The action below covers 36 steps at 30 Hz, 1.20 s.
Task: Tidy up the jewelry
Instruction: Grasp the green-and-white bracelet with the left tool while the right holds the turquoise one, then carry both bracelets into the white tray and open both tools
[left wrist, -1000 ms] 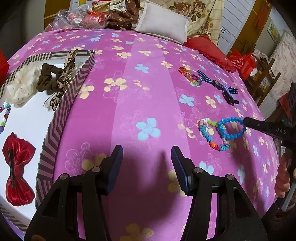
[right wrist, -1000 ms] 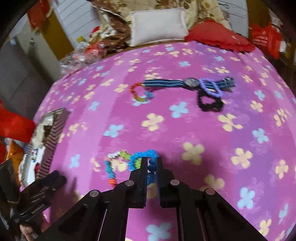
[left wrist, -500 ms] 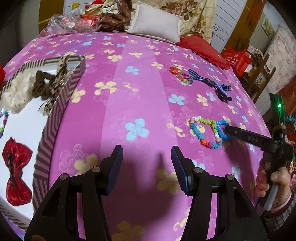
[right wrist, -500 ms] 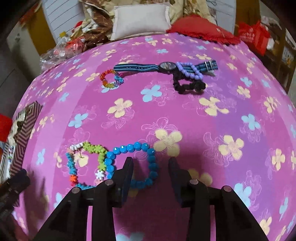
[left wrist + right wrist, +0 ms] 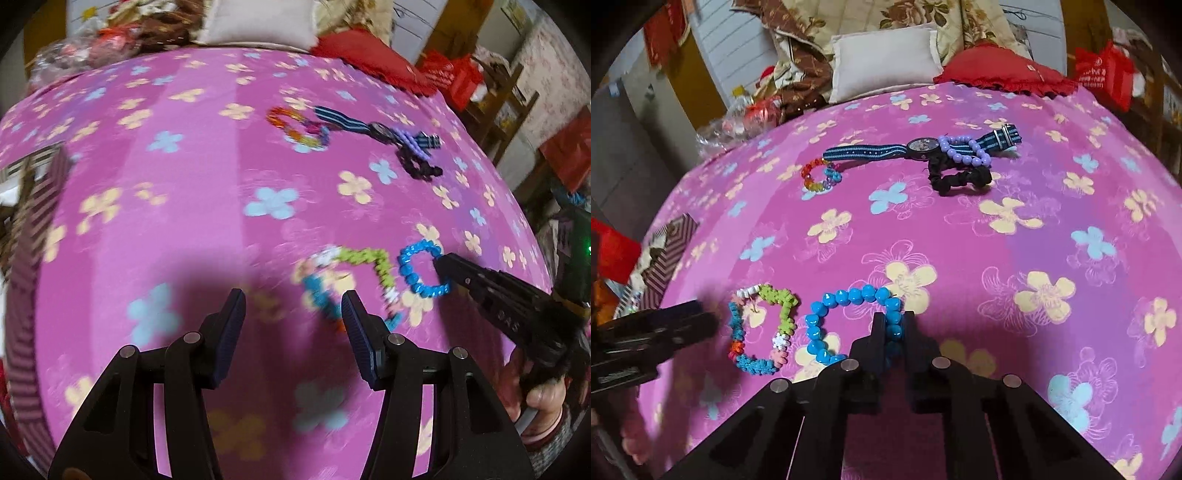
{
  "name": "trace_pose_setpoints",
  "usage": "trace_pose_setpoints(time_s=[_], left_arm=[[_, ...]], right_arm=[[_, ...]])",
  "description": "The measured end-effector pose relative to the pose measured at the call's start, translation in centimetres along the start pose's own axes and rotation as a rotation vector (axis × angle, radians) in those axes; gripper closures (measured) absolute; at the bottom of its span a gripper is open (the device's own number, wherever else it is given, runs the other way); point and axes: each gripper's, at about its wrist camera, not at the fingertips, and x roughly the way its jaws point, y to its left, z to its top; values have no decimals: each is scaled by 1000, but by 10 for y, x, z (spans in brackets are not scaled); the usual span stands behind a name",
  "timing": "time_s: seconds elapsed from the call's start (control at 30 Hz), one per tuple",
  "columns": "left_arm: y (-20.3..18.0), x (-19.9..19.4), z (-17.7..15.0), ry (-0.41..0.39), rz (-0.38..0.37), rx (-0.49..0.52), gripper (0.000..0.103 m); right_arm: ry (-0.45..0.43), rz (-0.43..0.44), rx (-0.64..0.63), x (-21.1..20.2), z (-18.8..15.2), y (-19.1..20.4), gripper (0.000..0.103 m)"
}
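A blue bead bracelet point(image 5: 846, 325) lies on the pink flowered bedspread point(image 5: 960, 240). My right gripper point(image 5: 894, 325) is shut on its near right side; it shows in the left wrist view point(image 5: 441, 267) pinching the blue bracelet point(image 5: 419, 267). A multicoloured flower bracelet point(image 5: 761, 328) lies just left of it. My left gripper point(image 5: 291, 317) is open and empty, just above the bedspread next to the flower bracelet point(image 5: 351, 280). Farther back lie a rainbow bracelet point(image 5: 820, 175), a striped watch point(image 5: 919, 147), a purple bead bracelet point(image 5: 964, 151) and a black scrunchie point(image 5: 960, 177).
A striped box point(image 5: 29, 258) with hair accessories stands at the left edge of the bed; it also shows in the right wrist view point(image 5: 661, 266). Pillows point(image 5: 882, 59) and a red cushion point(image 5: 1008, 77) lie at the far end. Shelves and red bags point(image 5: 454, 77) stand to the right.
My right gripper opened, then shut again on the blue bracelet, which now lies apart from the flower bracelet. My left gripper moved right toward the flower bracelet, away from the box.
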Motion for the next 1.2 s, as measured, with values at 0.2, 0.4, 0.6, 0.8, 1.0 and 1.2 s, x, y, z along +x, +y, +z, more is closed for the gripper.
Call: trace_pose_setpoints(time_s=[0.2, 0.4, 0.6, 0.8, 1.0, 1.2], left_arm=[[-22, 20, 12, 13, 11, 50, 50], [-33, 25, 11, 25, 36, 72, 92], [-12, -22, 3, -51, -41, -19, 93], [18, -94, -8, -199, -66, -61, 93], [68, -141, -16, -296, -15, -130, 93], [130, -165, -29, -334, 60, -220, 93]], right_arm=[[5, 65, 51, 0, 2, -10, 95], [6, 100, 96, -2, 2, -16, 95], [-6, 77, 76, -14, 1, -8, 95], [-42, 90, 41, -44, 6, 18, 95], [-47, 90, -78, -67, 12, 77, 95], [-42, 125, -209, -76, 16, 154, 95]])
